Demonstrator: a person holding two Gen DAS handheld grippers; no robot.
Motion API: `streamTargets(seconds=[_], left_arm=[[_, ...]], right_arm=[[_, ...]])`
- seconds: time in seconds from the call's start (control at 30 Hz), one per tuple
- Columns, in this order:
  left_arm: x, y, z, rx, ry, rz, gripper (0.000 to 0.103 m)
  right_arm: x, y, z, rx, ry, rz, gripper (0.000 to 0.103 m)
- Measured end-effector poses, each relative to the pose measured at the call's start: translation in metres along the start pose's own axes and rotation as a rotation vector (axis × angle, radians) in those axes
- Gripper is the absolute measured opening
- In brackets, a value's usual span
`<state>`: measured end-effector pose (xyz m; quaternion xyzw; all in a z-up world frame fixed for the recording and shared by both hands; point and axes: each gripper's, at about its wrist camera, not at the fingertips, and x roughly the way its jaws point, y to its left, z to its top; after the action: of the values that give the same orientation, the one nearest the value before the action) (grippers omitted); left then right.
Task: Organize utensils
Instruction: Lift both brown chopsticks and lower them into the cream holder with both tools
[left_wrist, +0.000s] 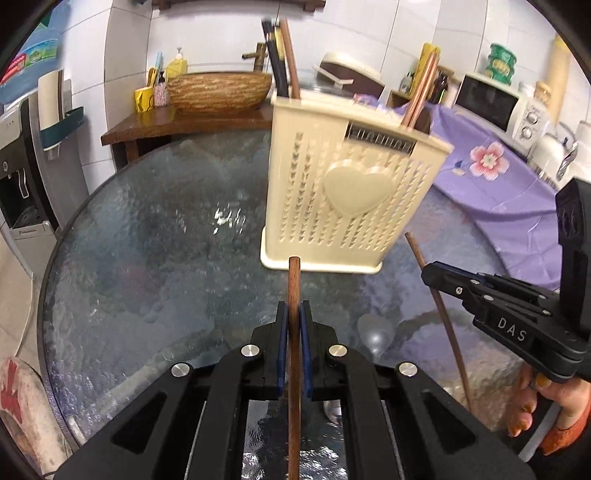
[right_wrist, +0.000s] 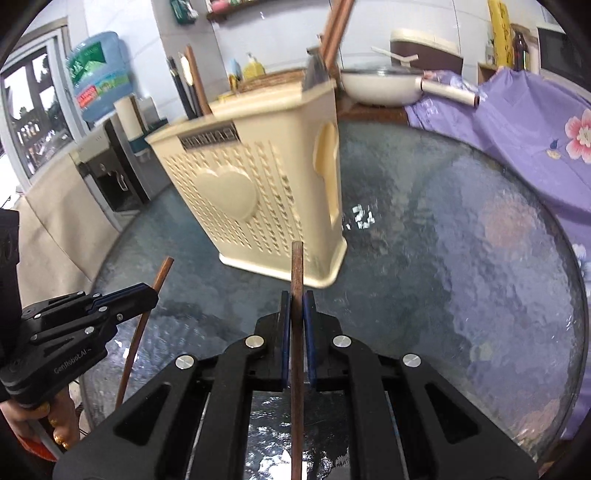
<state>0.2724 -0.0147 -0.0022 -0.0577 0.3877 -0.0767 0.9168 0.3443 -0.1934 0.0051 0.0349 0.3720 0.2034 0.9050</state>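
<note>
Both grippers, left (left_wrist: 294, 314) and right (right_wrist: 297, 306), are each pinching one brown chopstick (left_wrist: 294, 280) above the glass table (left_wrist: 147, 258); the cream holder (left_wrist: 354, 192) is already holding several, and a spoon (left_wrist: 373, 328) is waiting.

Purple floral cloth (left_wrist: 491, 177), white microwave (left_wrist: 491, 105), blue water bottle (right_wrist: 101, 86).

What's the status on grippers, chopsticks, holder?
Left gripper shut on a brown chopstick. Right gripper shut on another chopstick. Cream utensil holder upright ahead on the glass table, path clear.
</note>
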Motion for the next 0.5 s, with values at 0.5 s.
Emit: streamTargets(seconds=[0.5], left_arm=[[-0.066, -0.007, 0.017, 0.016, -0.172, -0.057, 0.007]], right_arm=[[-0.079, 0.023, 0.015, -0.067, -0.189, 0.125, 0.008]])
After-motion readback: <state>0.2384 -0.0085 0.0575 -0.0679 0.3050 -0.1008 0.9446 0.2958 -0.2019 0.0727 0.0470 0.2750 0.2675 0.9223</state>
